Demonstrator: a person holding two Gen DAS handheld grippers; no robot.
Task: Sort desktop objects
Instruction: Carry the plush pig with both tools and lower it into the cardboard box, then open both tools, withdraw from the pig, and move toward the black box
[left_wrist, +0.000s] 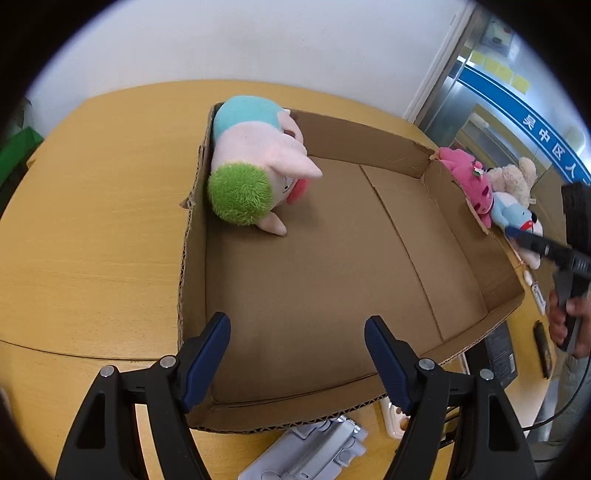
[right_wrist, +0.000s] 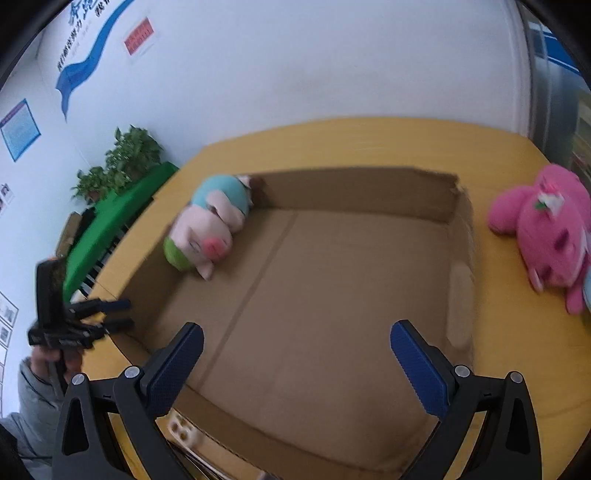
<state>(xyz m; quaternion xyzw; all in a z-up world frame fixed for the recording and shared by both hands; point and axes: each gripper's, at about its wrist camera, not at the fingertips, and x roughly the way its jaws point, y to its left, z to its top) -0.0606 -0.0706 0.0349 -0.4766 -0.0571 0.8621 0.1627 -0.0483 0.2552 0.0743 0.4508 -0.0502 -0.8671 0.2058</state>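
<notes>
A shallow cardboard box (left_wrist: 388, 266) (right_wrist: 369, 295) lies on the yellow table. A pig plush with a teal cap and green tuft (left_wrist: 255, 166) (right_wrist: 207, 225) lies in its far left corner. My left gripper (left_wrist: 297, 354) is open and empty above the box's near edge. My right gripper (right_wrist: 297, 363) is open and empty over the box's near side. A pink plush (left_wrist: 471, 177) (right_wrist: 546, 236), a beige plush (left_wrist: 513, 177) and a blue and white plush (left_wrist: 515, 216) lie outside the box's right wall. In the left wrist view the right gripper (left_wrist: 546, 251) shows at the right by those toys.
The yellow table (left_wrist: 92, 221) extends left of the box. A grey flat device (left_wrist: 314, 450) and a white power strip (left_wrist: 397, 417) lie before the box. A black remote (left_wrist: 543, 349) lies at the right. Green bench and plants (right_wrist: 122, 206) stand beyond the table.
</notes>
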